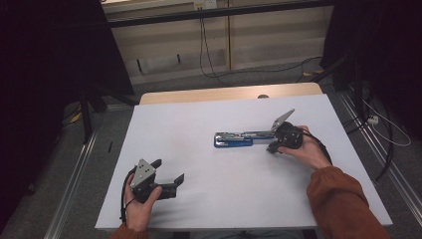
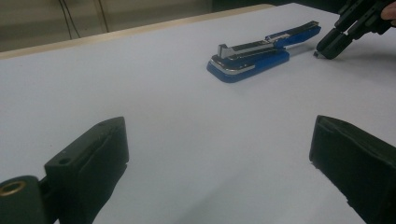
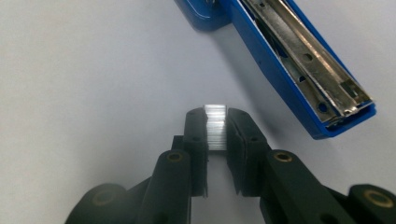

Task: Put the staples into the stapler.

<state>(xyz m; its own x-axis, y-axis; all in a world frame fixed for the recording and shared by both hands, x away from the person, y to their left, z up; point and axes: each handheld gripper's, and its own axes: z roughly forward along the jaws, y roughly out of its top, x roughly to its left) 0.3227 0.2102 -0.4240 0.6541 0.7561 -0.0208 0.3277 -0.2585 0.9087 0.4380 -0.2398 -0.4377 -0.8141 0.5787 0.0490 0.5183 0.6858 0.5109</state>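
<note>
Sitting on the white counter (image 1: 199, 199) right now is a blue stapler (image 1: 239, 138), lying flat with its top swung open so the metal staple channel is showing. It's a bit right of the middle of the counter, long side running left to right.

The right tool (image 3: 217, 133) is clamping a little silver strip of staples (image 3: 216, 126) between its two black jaws, with the pads pressing on both sides of the strip. It's holding that strip just beside the open end of the stapler, low over the counter and not touching the stapler as far as I can see. From above, the right tool is sitting at the stapler's right end, with the person's hand in an orange sleeve (image 1: 343, 199) wrapping around it.

The left tool (image 1: 166, 174) is hanging out near the front left of the counter, well apart from the stapler, jaws spread wide with nothing in them but bare counter in between.
</note>
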